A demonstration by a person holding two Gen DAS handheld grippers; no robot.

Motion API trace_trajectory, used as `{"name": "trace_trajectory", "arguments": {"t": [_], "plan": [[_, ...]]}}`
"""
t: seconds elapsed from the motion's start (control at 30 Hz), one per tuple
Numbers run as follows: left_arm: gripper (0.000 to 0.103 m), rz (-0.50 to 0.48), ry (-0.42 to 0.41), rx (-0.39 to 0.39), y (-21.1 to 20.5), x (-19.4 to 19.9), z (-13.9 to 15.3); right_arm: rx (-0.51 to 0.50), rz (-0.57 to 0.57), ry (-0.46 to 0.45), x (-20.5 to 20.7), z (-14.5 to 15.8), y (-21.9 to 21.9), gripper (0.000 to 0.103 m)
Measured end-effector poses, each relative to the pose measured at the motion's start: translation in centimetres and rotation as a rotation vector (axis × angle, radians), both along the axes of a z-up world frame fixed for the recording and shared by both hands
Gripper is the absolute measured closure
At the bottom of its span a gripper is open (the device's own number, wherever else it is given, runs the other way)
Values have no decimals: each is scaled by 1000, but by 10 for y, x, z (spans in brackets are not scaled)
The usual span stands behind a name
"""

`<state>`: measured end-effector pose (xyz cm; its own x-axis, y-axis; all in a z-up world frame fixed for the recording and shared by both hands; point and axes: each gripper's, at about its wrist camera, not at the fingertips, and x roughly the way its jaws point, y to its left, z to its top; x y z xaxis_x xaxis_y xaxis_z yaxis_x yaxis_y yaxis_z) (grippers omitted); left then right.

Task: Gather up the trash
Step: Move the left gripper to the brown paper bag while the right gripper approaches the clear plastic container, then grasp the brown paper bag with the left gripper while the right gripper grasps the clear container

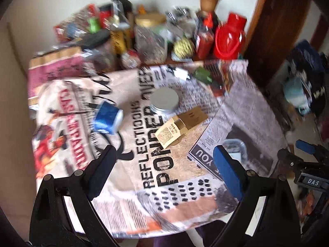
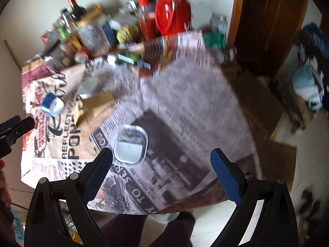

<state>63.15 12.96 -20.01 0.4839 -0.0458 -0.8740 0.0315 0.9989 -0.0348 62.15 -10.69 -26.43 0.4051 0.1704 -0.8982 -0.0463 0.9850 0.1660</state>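
Both hand-held grippers, left (image 1: 164, 160) and right (image 2: 161, 160), gape wide above a seemingly empty clear tub (image 2: 130, 144).

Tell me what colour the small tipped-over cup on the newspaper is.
The cup is blue with a white rim, clearest in the left wrist view.

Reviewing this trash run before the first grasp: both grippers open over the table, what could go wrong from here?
1. The blue cup lies on its side; a jaw nudge could roll it away.
2. The cardboard box lies right beside the silver-lidded jar; the left gripper might bump the jar.
3. The clear plastic container sits on loose newspaper, which the right gripper may drag.
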Motion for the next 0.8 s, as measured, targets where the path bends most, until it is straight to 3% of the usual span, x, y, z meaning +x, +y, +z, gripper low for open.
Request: {"name": "trace_trajectory", "arguments": {"t": [0.13, 0.27, 0.4, 0.47, 0.6, 0.8], "plan": [[8, -97, 85, -50, 3, 34, -41, 7, -17, 49, 5, -23, 9, 14], [8, -199, 127, -32, -2, 59, -70, 25, -13, 106, 14, -45, 17, 34], [8, -279, 164, -17, -7, 79, -92, 94, -21, 183, 20, -67, 21, 65], [8, -301, 173, -8, -8, 87, -100, 94, -16, 195, 21, -72, 24, 74], [9, -321, 177, -45, -5, 98, -108, 69, 3, 159, 21, -71, 30, 79], [30, -346, 194, -120, -11, 108, -115, 18, 13, 101, 23, -73, 34, 93]]}}
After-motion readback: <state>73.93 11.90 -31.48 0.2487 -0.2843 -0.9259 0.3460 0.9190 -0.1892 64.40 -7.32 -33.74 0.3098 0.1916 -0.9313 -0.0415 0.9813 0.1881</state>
